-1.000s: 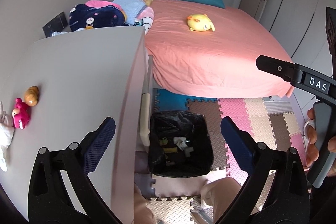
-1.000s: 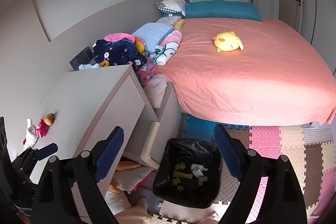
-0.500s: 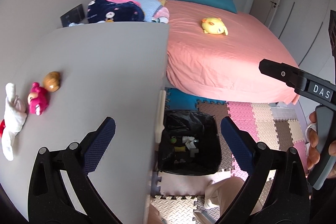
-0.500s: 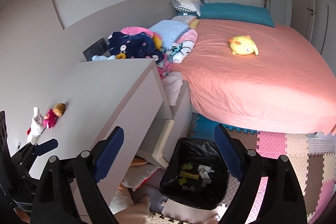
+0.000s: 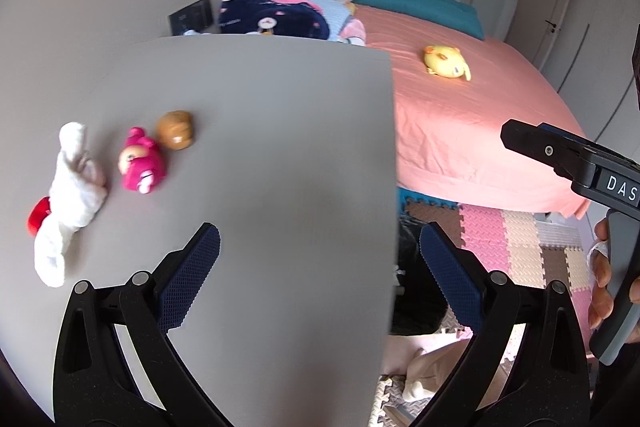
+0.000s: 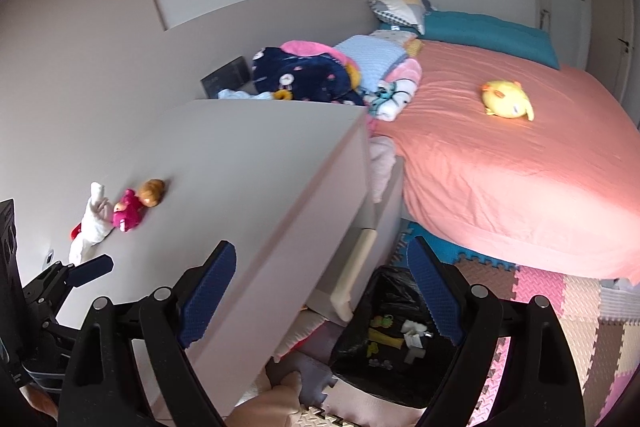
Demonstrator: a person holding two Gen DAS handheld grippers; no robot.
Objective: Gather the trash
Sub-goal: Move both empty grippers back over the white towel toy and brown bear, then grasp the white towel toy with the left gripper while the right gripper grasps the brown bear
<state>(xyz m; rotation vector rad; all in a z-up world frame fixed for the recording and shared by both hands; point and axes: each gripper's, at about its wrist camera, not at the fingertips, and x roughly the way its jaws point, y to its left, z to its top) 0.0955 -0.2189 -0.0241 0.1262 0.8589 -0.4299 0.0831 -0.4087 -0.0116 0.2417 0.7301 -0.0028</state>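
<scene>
Dresser top [image 5: 260, 147] hides most of bin [image 5: 416, 287]; both grippers' jaws spread, empty.

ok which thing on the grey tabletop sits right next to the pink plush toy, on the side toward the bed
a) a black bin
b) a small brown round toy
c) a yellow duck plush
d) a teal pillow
b: the small brown round toy lies against the pink plush toy on the grey tabletop, on its bed side; the white cloth toy is on the other side.
</scene>
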